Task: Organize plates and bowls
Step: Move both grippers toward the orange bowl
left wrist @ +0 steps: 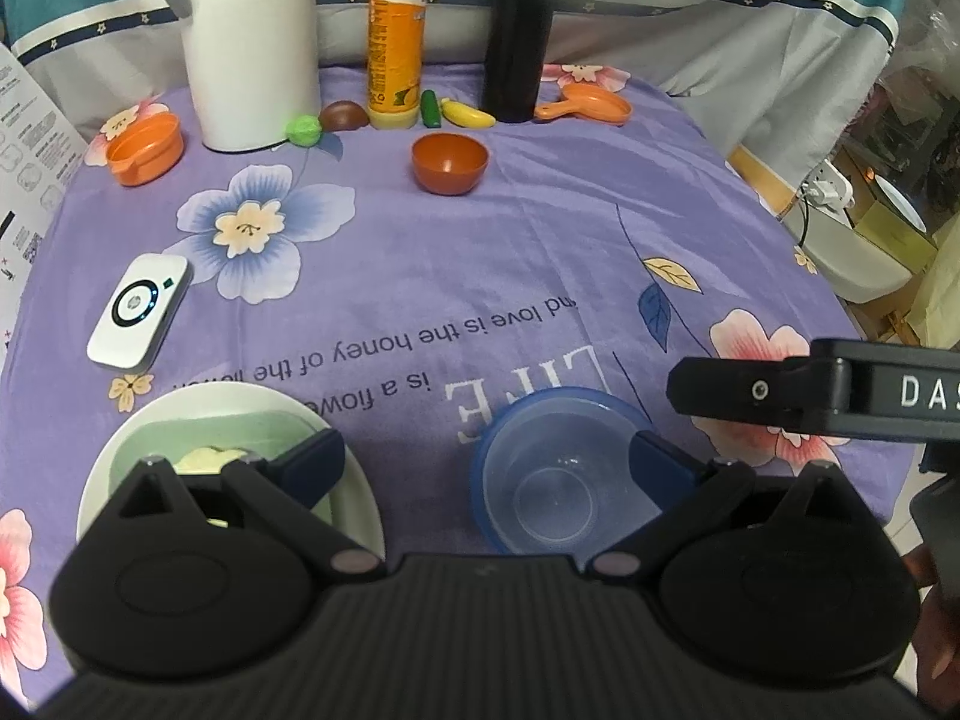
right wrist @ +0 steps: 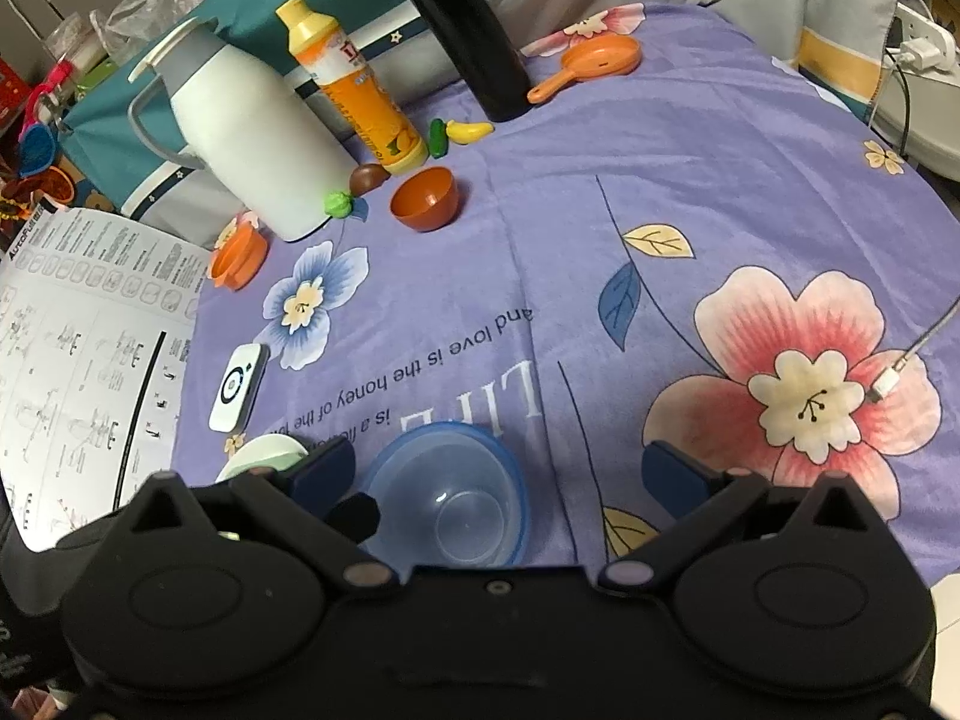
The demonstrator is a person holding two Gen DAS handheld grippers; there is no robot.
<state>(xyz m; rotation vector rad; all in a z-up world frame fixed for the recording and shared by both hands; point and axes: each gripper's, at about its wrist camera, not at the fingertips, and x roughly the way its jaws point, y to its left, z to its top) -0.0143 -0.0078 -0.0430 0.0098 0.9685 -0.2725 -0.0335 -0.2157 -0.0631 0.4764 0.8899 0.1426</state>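
Observation:
A clear bowl with a blue rim (left wrist: 555, 474) (right wrist: 447, 495) stands on the purple flowered cloth near the front edge. To its left is a white plate (left wrist: 105, 474) carrying a pale green dish (left wrist: 240, 429) (right wrist: 264, 453) with something pale yellow in it. My left gripper (left wrist: 486, 459) is open above both, its left finger over the plate and its right fingertip at the bowl's right rim. My right gripper (right wrist: 501, 471) is open, with the bowl between its fingers and nothing gripped. A brown bowl (left wrist: 449, 163) (right wrist: 425, 199) stands farther back.
At the back stand a white jug (left wrist: 249, 42), an orange bottle (left wrist: 396, 36) and a black flask (left wrist: 516, 30), with toy food (left wrist: 465, 114), an orange pan (left wrist: 585, 105) and an orange pot (left wrist: 144, 149). A white device (left wrist: 139, 311) lies left. A cable plug (right wrist: 887, 384) lies right.

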